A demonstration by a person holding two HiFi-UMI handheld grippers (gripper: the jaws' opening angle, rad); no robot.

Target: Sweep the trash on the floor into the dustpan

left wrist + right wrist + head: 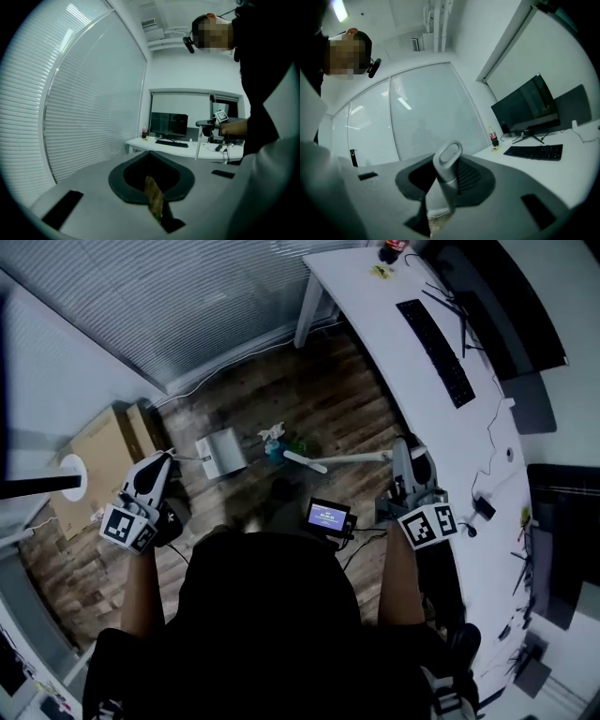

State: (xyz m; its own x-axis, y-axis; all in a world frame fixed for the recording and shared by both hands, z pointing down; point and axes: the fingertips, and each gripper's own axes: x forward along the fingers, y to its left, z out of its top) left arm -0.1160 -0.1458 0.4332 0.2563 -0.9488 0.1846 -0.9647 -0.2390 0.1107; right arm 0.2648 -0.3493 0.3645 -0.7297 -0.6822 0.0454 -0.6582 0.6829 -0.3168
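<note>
In the head view a white dustpan [221, 452] sits on the wood floor, with crumpled white trash [272, 433] and a green scrap [298, 444] just to its right. A broom with a teal head [274, 449] and a white handle [352, 458] slants up to my right gripper [403, 452]. That gripper [446, 187] is shut on the handle's grey looped end [447, 164]. My left gripper [159, 463] hovers left of the dustpan. In the left gripper view it [152, 180] is shut, and I see nothing held in it. A thin line runs from the dustpan toward its tip; I cannot tell whether they touch.
A cardboard box [103, 451] stands at the left by the blinds. A long white desk [487, 456] runs along the right with a keyboard [436, 348], monitor [492, 296] and cables. A desk leg [307, 310] stands beyond the trash. A small screen [328, 517] hangs at the person's chest.
</note>
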